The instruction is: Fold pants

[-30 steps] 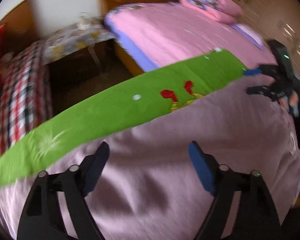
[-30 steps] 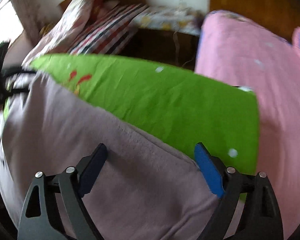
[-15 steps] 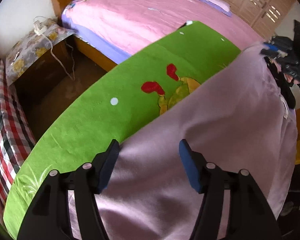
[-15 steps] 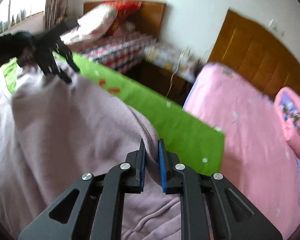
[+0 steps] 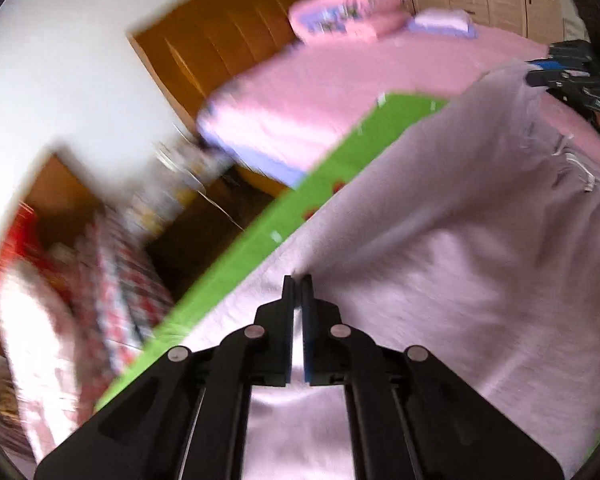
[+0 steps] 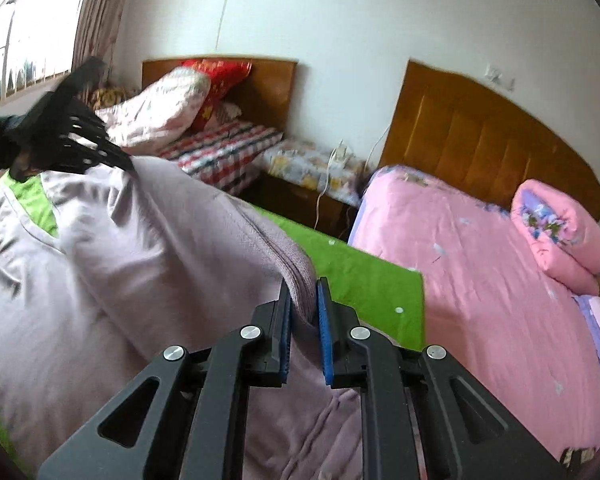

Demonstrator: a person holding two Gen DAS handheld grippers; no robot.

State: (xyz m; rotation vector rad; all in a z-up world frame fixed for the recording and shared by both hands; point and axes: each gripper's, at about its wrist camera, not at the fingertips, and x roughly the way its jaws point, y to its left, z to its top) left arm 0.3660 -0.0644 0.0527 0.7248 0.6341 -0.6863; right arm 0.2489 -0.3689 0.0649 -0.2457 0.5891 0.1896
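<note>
The pale lilac pants (image 5: 440, 248) (image 6: 132, 248) lie spread over a green mat (image 5: 260, 240) (image 6: 364, 280). My left gripper (image 5: 298, 280) is shut on the far edge of the pants and lifts it. My right gripper (image 6: 303, 286) is shut on a thick fold of the pants edge, raised above the mat. Each gripper shows in the other's view: the right one at the upper right of the left wrist view (image 5: 556, 72), the left one at the far left of the right wrist view (image 6: 124, 162), both holding the same raised edge. The left wrist view is blurred.
A pink-covered bed (image 6: 500, 280) with a rolled pink quilt (image 6: 560, 232) lies to the right. A second bed with a plaid sheet (image 6: 224, 152) and pillows stands beyond the mat. A nightstand with a floral cloth (image 6: 312, 164) sits between the wooden headboards.
Both grippers went from open to shut on the far edge of the pants. They have lifted that edge off the green mat, and both views have tilted upward toward the wall.
</note>
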